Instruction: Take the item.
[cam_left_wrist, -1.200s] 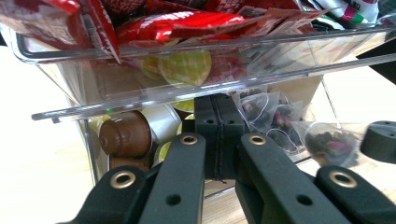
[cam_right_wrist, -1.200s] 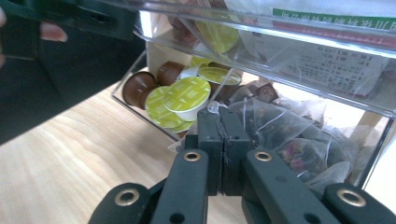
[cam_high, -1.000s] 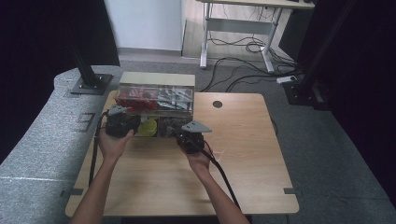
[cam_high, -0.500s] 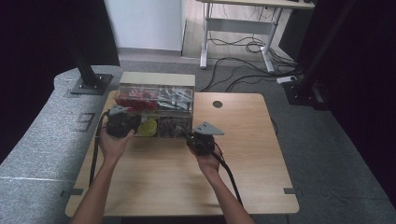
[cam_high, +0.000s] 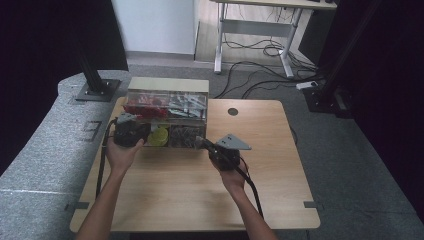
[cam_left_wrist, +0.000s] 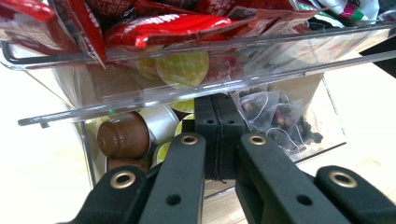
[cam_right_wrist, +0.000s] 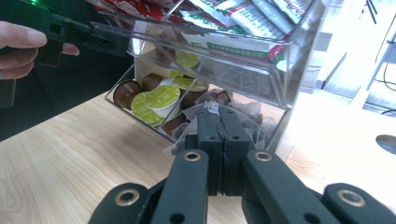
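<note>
A clear plastic organiser box (cam_high: 167, 107) stands at the table's far left. Red packets (cam_left_wrist: 163, 25) and white-green sachets (cam_right_wrist: 261, 18) fill its upper tray. The lower drawer holds brown and yellow-lidded coffee capsules (cam_right_wrist: 156, 100) on one side and tea bags (cam_left_wrist: 275, 116) on the other. My left gripper (cam_high: 146, 136) is shut, its tips (cam_left_wrist: 218, 105) against the drawer's front at the capsule side. My right gripper (cam_high: 199, 141) is also shut, its tips (cam_right_wrist: 218, 114) right at the tea bags by the drawer's front right corner. I see nothing clamped between either pair of jaws.
The wooden table (cam_high: 200, 195) has a round cable hole (cam_high: 233, 111) behind the right hand. In the right gripper view, the left hand (cam_right_wrist: 18, 46) and its gripper body (cam_right_wrist: 70, 32) sit at the upper left. Desk legs and cables lie on the floor beyond.
My right hand and its gripper have shifted to the right along the box's front. The left hand and the box have stayed put.
</note>
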